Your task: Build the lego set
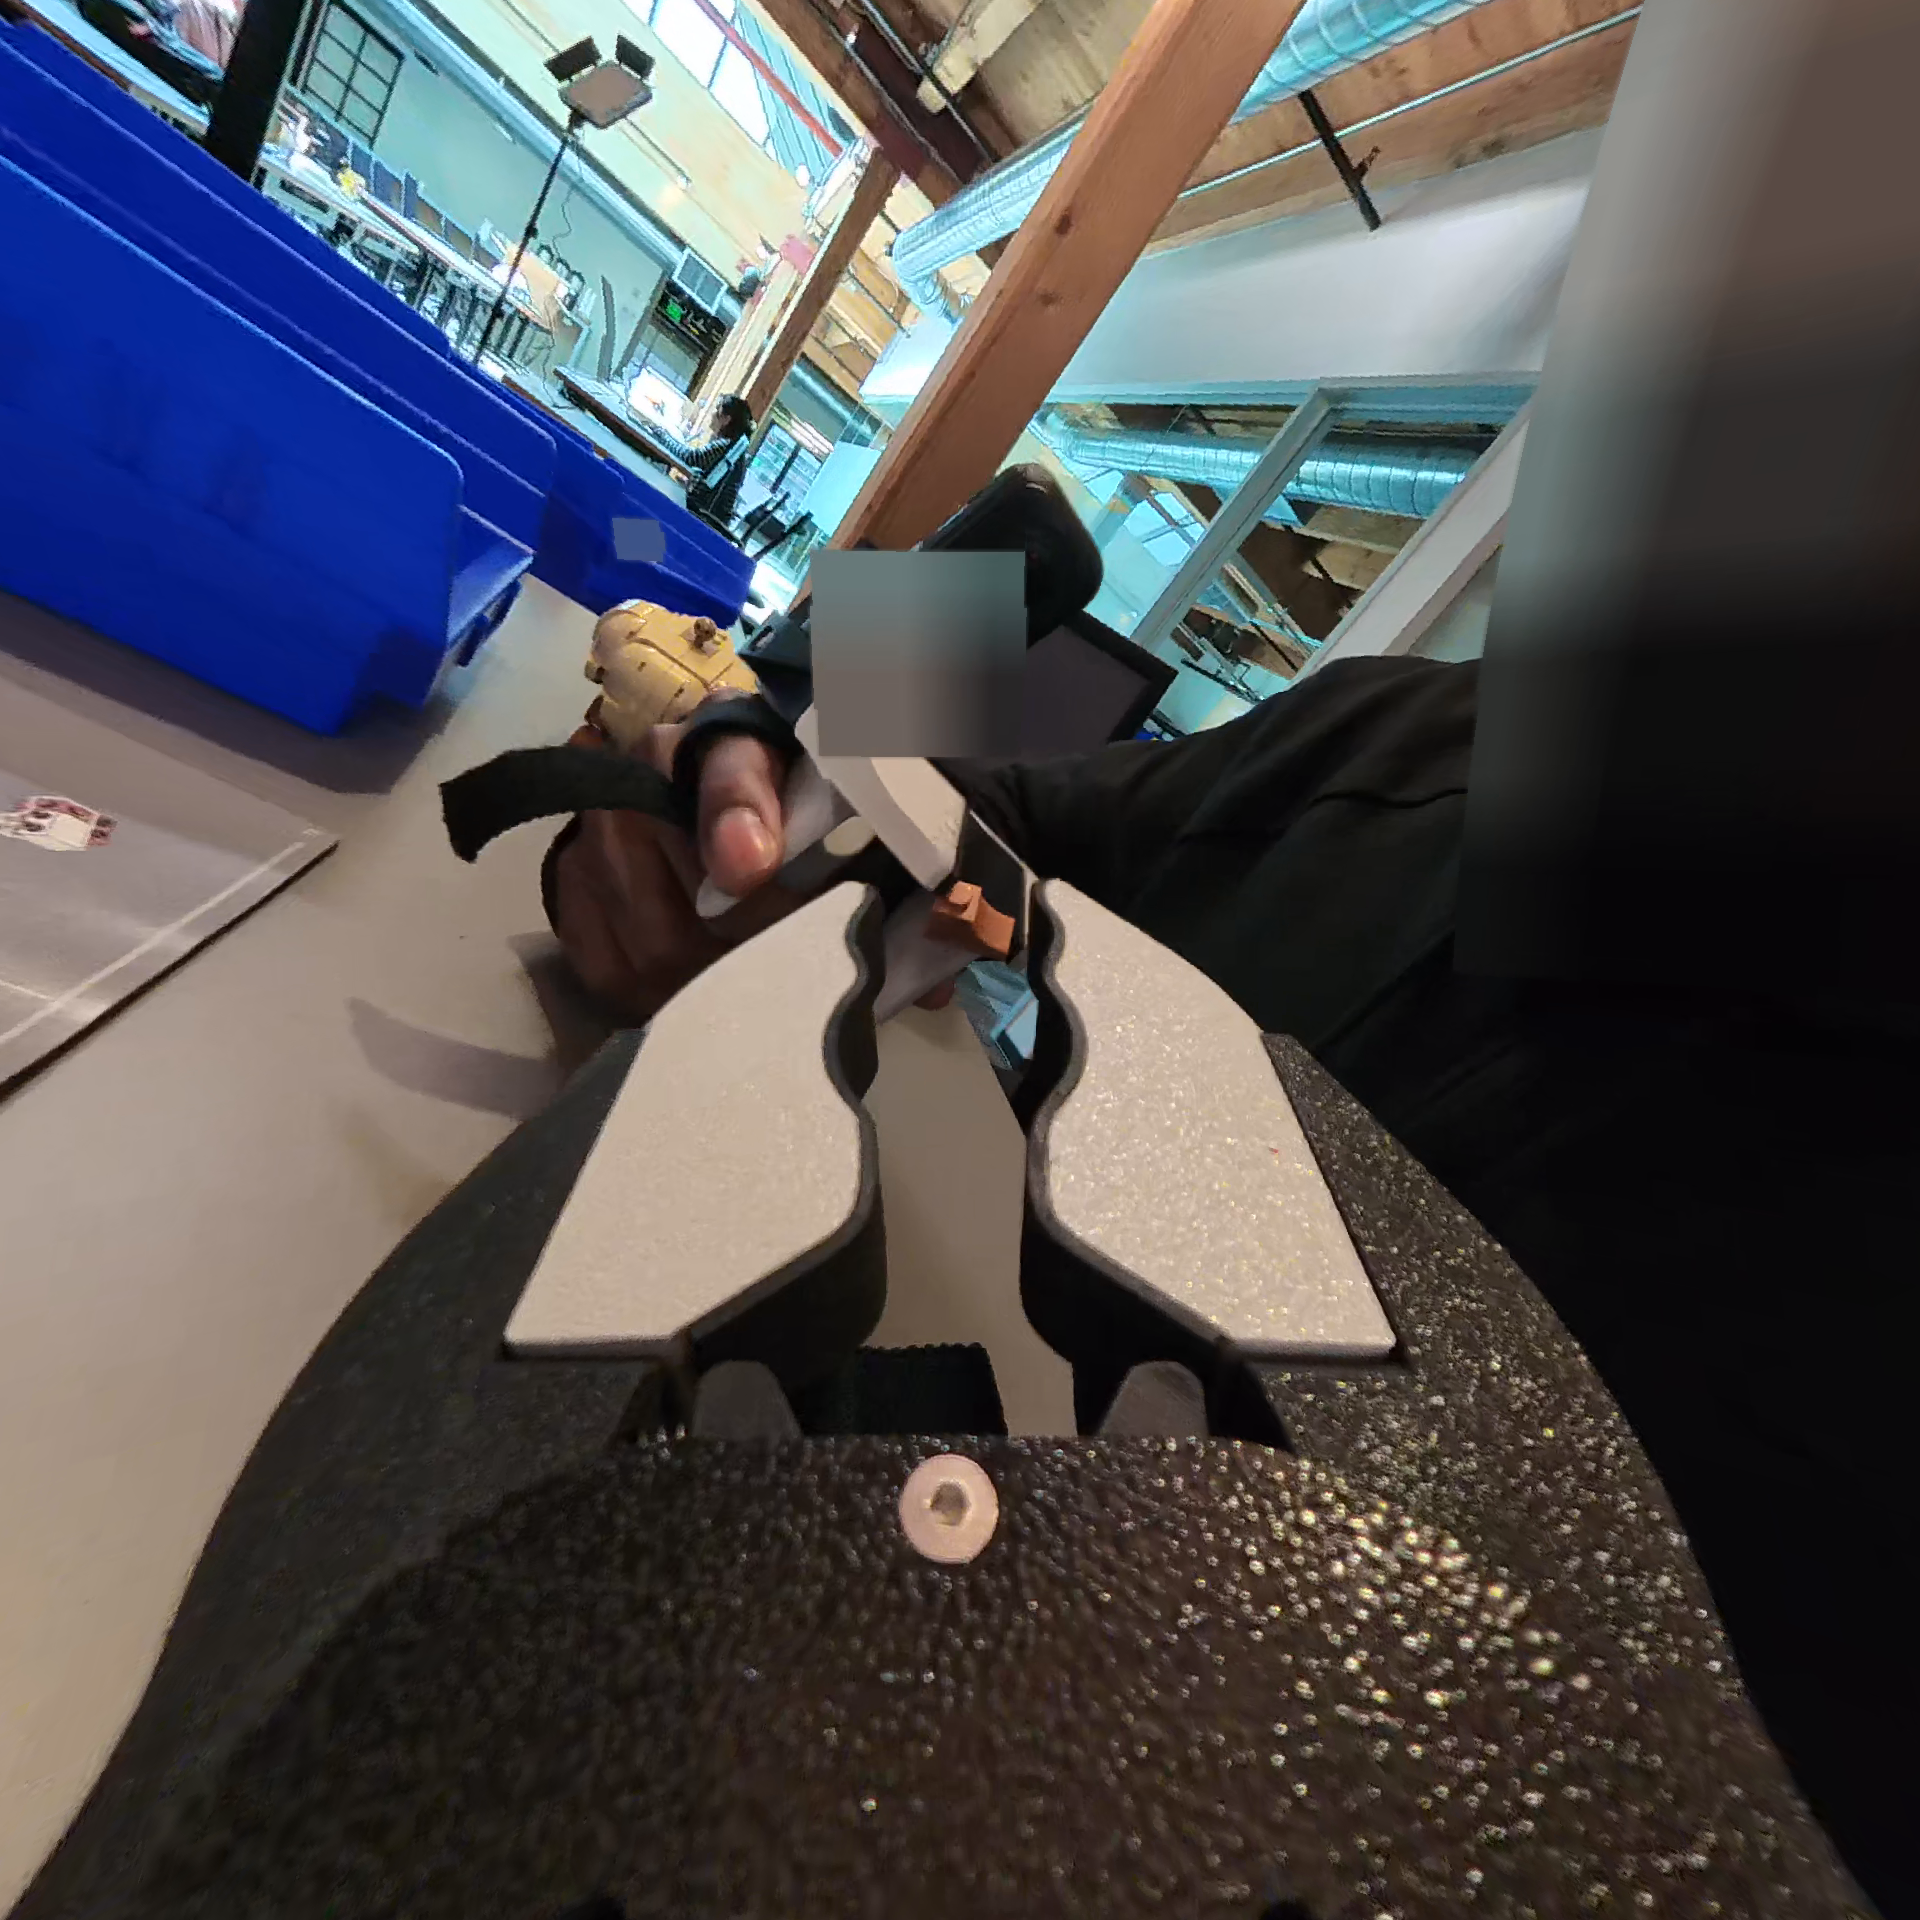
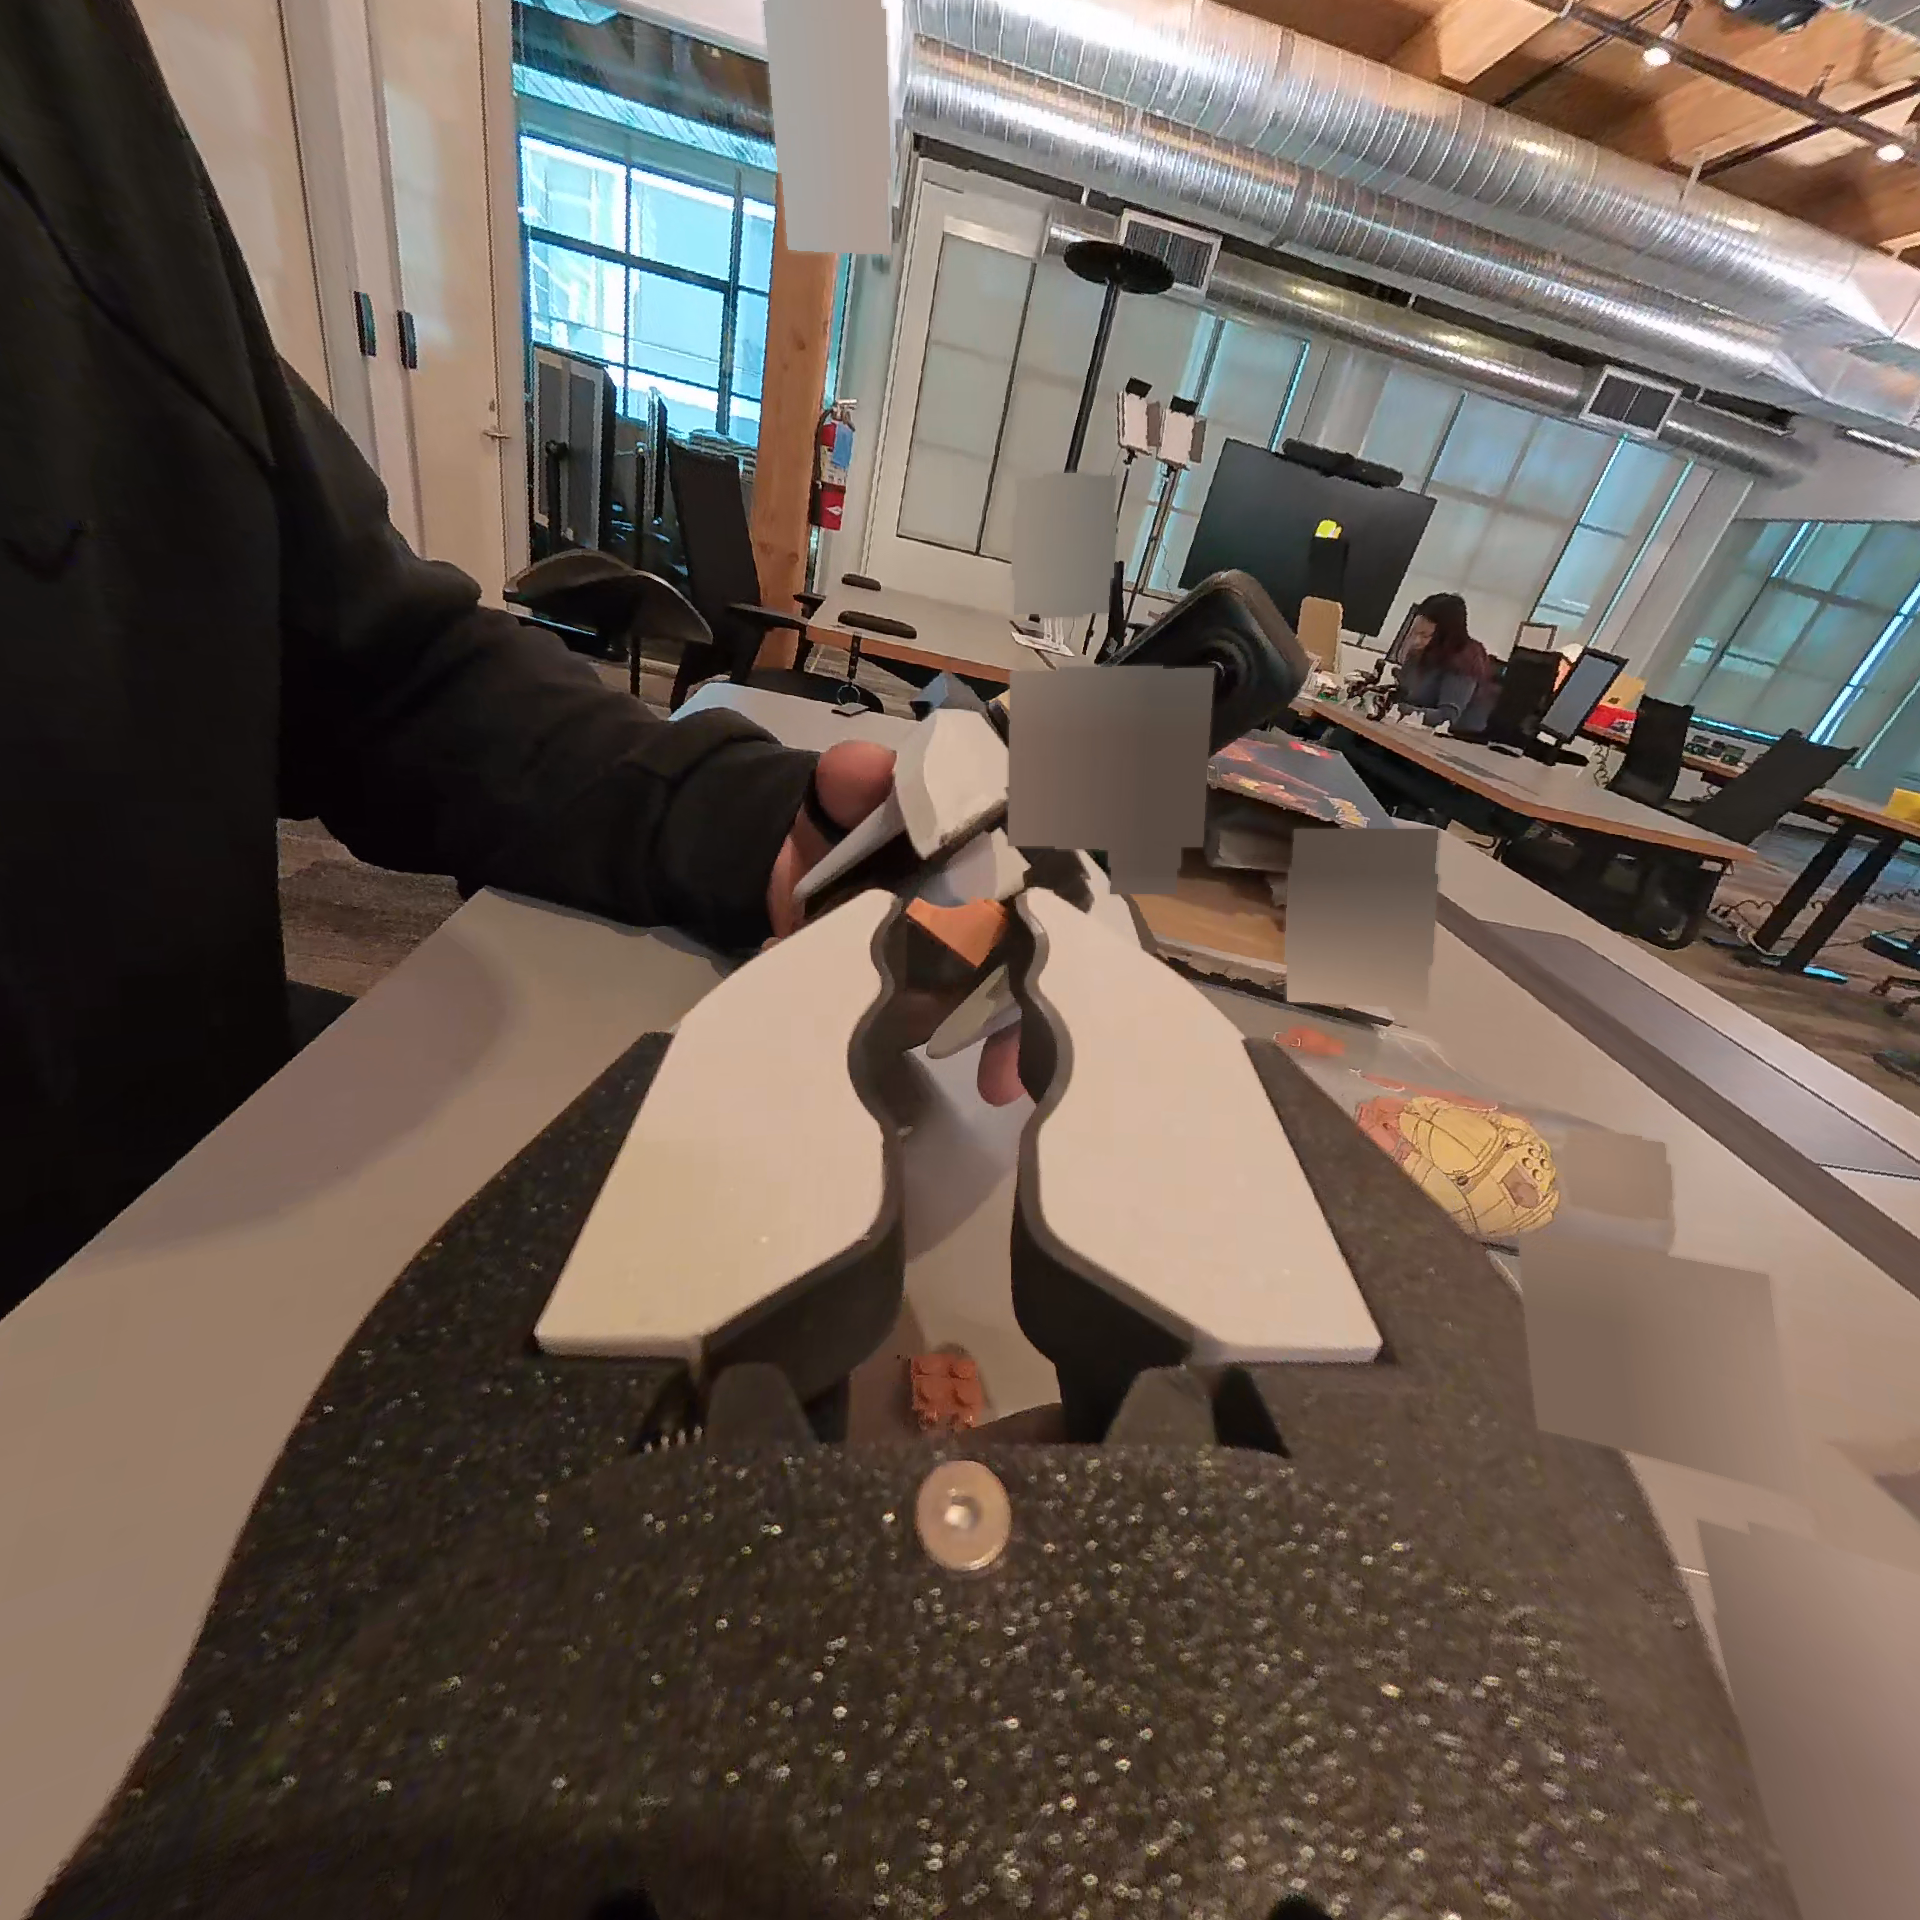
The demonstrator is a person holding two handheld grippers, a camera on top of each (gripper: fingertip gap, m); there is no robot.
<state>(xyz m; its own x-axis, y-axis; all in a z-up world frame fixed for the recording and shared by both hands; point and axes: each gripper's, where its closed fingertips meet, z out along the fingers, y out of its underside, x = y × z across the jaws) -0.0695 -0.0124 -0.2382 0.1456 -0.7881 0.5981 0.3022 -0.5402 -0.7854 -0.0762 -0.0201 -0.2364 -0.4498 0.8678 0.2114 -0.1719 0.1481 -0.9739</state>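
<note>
Spanning right claw (pinched): orange brick

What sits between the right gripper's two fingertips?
A small orange-brown brick, spanning the gap between the right gripper's fingertips; the right wrist view shows it.

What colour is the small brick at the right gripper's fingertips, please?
Orange-brown; the brick shows best in the right wrist view.

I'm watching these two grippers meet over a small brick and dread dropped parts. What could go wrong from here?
1. The right gripper pinches the brown brick only at its very fingertips, so a nudge might twist it loose onto the table.
2. The left gripper stands open close around that brick and could knock it.
3. A loose brick lies below and could be bumped.
</note>
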